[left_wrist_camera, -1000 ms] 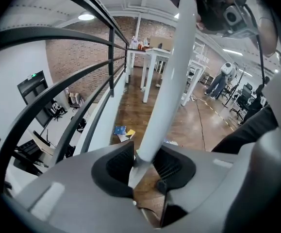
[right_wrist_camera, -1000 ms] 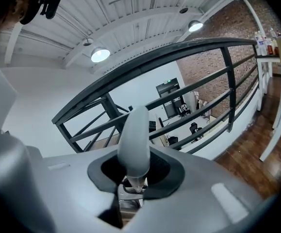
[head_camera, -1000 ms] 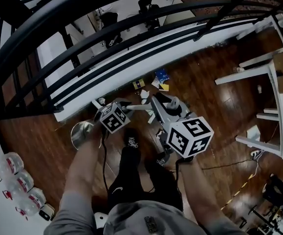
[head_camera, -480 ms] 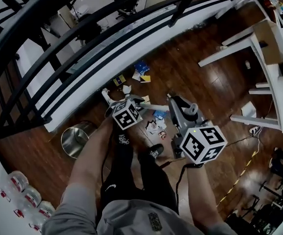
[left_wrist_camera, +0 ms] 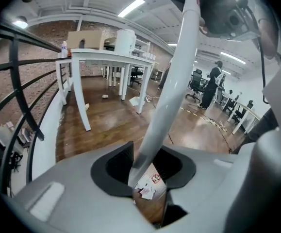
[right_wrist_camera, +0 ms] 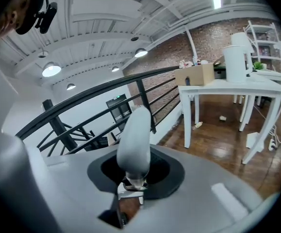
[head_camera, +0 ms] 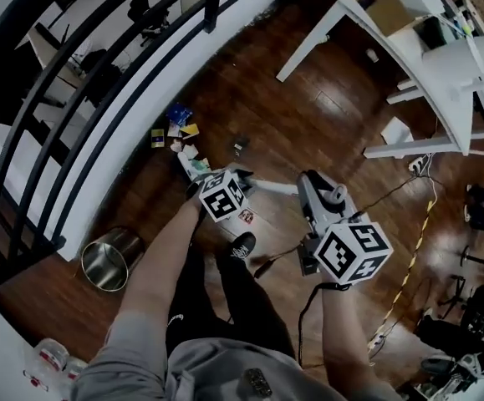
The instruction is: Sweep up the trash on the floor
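Trash (head_camera: 177, 134) lies in a loose cluster of wrappers and paper scraps on the wooden floor (head_camera: 308, 115), close beside the white base of the black railing (head_camera: 116, 98). A few more scraps (head_camera: 247, 216) sit nearer the person, just beyond a shoe (head_camera: 242, 245); the left gripper view shows these scraps (left_wrist_camera: 147, 186) on the floor below its jaws. The left hand-held gripper (head_camera: 195, 168) points down toward the edge of the cluster. Its jaws stand wide and are closed round a white handle (left_wrist_camera: 172, 81) that rises up and to the right between them. In the head view the handle (head_camera: 271, 187) runs across from this gripper to the right hand-held gripper (head_camera: 304, 184). The right gripper view shows narrow-set jaws clamped on the handle's rounded end (right_wrist_camera: 134, 140), with a small metal piece just below it that cannot be made out. A steel bin (head_camera: 104, 261) stands upright on the floor by the railing, well apart from the trash. A white worktop (right_wrist_camera: 237, 85) on the far side carries a cardboard box (right_wrist_camera: 194, 74).
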Tool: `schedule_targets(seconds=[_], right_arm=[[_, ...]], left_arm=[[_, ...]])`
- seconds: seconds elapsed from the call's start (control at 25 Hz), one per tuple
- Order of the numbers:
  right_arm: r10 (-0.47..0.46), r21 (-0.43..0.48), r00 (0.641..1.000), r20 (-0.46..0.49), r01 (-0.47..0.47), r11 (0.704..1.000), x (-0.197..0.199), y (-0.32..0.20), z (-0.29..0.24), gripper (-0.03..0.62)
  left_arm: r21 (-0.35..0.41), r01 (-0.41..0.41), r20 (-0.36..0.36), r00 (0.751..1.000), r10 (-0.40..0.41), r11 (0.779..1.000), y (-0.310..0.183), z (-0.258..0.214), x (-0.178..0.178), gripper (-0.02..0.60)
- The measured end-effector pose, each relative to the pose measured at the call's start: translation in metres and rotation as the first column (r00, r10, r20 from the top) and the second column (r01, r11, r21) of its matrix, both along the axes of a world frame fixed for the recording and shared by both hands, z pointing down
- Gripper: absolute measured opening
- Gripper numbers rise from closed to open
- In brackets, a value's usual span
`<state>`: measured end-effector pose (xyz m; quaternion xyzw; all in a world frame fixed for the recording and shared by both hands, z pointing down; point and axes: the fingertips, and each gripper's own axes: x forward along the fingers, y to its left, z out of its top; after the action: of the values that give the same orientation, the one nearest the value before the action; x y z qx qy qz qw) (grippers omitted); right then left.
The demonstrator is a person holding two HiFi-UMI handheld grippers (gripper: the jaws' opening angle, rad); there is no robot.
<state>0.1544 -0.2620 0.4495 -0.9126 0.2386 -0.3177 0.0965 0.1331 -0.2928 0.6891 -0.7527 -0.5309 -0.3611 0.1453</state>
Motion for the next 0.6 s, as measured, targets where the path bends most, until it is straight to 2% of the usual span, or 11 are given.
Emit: schedule_targets(seconds=[0.16,0.32,0.44,0.6], right_arm=[[0.107,-0.001,0.994,0.002,-0.107,0.994,-0.015,0.076,0.0,0.06],[0.189,0.058,0.982,0.005,-0.189,0.98,-0.019,0.136,-0.007,0.06],[0.177,0.103,0.984,-0.019,-0.174,0.979,-0.011,0.146,-0.024,0.06],[0.118,0.138,0.99,-0.073,-0.107,0.985,0.001,0.124,-0.051,0.06]], left_arm=[[-0.01,-0.091,-0.002,0.996,0.091,0.996,0.074,0.0,-0.012,0.118],[0.014,-0.168,-0.002,0.986,0.168,0.986,0.125,-0.009,-0.019,0.116],[0.055,-0.201,0.0,0.979,0.201,0.978,0.132,-0.024,-0.017,0.108],[0.102,-0.17,-0.018,0.985,0.172,0.98,0.108,-0.047,0.0,0.107]])
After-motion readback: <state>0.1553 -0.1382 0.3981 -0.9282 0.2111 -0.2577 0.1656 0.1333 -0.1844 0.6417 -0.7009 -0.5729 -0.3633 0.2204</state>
